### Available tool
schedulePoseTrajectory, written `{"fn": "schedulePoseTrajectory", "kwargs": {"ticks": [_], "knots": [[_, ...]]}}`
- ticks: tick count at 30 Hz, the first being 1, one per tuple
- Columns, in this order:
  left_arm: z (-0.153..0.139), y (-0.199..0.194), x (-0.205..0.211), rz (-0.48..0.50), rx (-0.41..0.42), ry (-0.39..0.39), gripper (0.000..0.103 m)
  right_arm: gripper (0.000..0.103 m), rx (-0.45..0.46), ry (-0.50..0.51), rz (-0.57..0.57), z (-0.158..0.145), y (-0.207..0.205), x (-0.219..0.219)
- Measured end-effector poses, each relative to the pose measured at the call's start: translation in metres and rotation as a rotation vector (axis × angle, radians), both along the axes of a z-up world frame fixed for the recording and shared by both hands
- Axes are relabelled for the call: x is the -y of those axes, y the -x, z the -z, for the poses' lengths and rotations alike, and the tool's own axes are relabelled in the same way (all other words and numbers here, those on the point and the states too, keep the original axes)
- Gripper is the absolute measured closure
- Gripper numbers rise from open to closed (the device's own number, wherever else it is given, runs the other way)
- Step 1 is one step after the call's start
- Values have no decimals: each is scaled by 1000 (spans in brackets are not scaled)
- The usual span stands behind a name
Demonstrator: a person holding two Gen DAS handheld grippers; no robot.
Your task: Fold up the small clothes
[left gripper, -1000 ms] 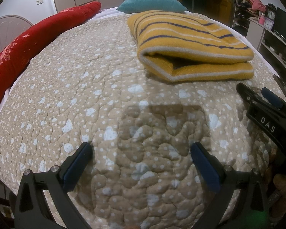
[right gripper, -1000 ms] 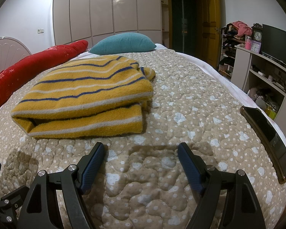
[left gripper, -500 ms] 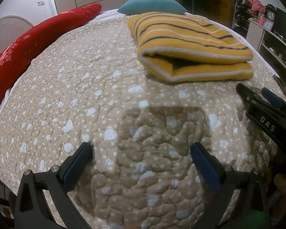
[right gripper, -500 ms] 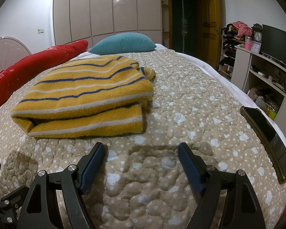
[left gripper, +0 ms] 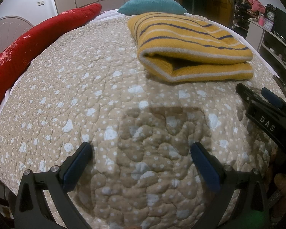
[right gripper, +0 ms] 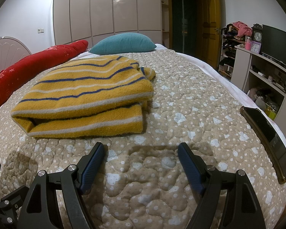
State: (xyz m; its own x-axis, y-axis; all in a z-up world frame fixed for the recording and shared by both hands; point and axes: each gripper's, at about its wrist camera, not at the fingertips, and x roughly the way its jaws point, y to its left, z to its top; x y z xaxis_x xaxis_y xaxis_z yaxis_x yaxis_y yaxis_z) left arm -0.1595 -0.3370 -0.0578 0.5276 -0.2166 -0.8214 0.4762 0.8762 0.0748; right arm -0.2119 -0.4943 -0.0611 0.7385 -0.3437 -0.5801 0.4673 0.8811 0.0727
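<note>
A yellow knitted garment with blue and white stripes [left gripper: 192,43] lies folded on the beige quilted bed [left gripper: 85,95]. It also shows in the right wrist view [right gripper: 85,93], left of centre. My left gripper [left gripper: 141,152] is open and empty, low over the quilt, well short of the garment. My right gripper [right gripper: 141,152] is open and empty, just in front of the garment's near folded edge. The right gripper also shows at the right edge of the left wrist view [left gripper: 267,110].
A long red bolster [left gripper: 28,43] runs along the bed's left side and a teal pillow [right gripper: 124,43] lies at the far end. A dark phone [right gripper: 267,139] lies near the bed's right edge. White shelves [right gripper: 267,72] stand to the right.
</note>
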Motion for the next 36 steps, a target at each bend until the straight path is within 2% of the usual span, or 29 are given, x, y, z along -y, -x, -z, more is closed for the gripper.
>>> {"fn": "schedulePoseTrajectory", "kwargs": {"ticks": [36], "knots": [[0, -4, 5, -6, -10, 13, 0, 19, -1, 3, -1, 0, -1, -1]]}}
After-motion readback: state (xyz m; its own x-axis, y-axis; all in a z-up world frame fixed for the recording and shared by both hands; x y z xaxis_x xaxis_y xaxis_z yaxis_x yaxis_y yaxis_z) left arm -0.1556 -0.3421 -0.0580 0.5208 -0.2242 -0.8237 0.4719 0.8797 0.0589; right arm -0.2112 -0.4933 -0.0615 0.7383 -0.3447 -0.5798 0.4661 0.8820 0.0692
